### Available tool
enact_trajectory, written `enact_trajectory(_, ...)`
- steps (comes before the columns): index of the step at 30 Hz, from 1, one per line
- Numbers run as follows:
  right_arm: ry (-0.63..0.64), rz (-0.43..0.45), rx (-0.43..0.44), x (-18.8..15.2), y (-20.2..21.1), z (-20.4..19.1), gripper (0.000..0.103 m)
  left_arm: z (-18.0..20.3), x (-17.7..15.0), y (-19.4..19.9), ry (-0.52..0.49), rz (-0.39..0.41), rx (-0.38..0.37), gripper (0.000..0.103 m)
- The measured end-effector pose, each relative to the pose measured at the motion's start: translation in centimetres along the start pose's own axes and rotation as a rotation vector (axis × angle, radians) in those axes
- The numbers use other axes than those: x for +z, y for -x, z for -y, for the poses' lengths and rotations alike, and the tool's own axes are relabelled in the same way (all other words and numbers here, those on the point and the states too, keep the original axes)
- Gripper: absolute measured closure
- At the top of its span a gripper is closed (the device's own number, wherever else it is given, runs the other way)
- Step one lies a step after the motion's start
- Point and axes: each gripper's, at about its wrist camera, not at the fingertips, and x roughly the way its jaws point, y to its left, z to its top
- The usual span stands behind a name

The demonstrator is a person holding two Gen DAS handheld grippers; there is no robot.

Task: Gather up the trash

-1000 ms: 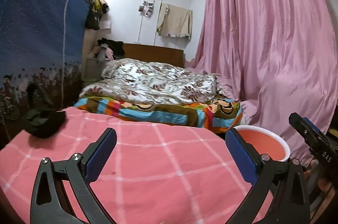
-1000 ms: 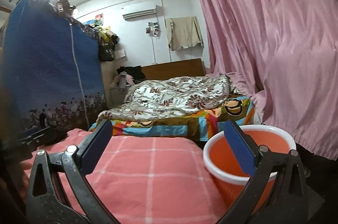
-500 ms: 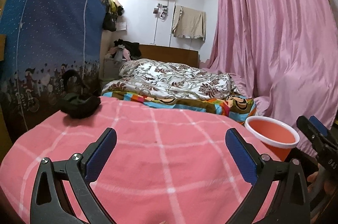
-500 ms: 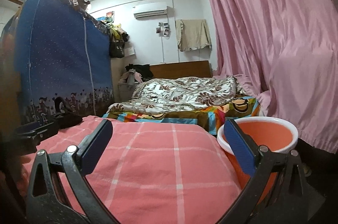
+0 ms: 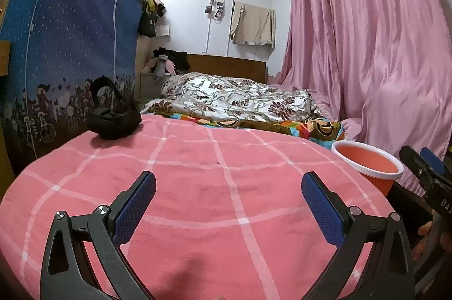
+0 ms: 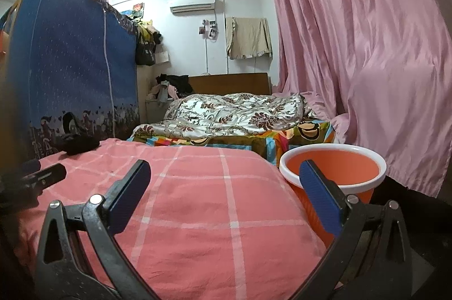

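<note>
Over the pink checked cloth (image 5: 197,187) that covers the table, both tools hover with nothing between their pads: the left hand-held gripper (image 5: 227,204) has its jaws spread wide, and the right hand-held gripper (image 6: 224,192) is likewise spread apart and holding nothing. No loose scrap of trash shows on the cloth; the only thing lying on it is a dark bundle with a loop (image 5: 113,122) at the far left corner, just beside the blue wardrobe (image 5: 70,45), and whether that counts as trash cannot be told. An orange bucket with a white rim (image 6: 333,172) stands just beside the table's right edge, near the pink curtain (image 6: 367,59). As much of its inside as shows is bare orange wall; its bottom is hidden from both views, so its contents cannot be settled.

Such a scene would fit a sweep with the pieces yet to be found, or one where they already lie out of sight in the bucket. Any pick would call for lowering open jaws around a piece
</note>
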Motion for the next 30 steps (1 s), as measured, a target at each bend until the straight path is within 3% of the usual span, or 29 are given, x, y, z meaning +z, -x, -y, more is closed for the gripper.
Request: enact_trajectory(30, -0.018, -0.010, -0.012, -0.13, -0.32, 0.46, 0.000, -0.30, -0.04, -0.03, 0.000, -0.001, -0.001, 0.002)
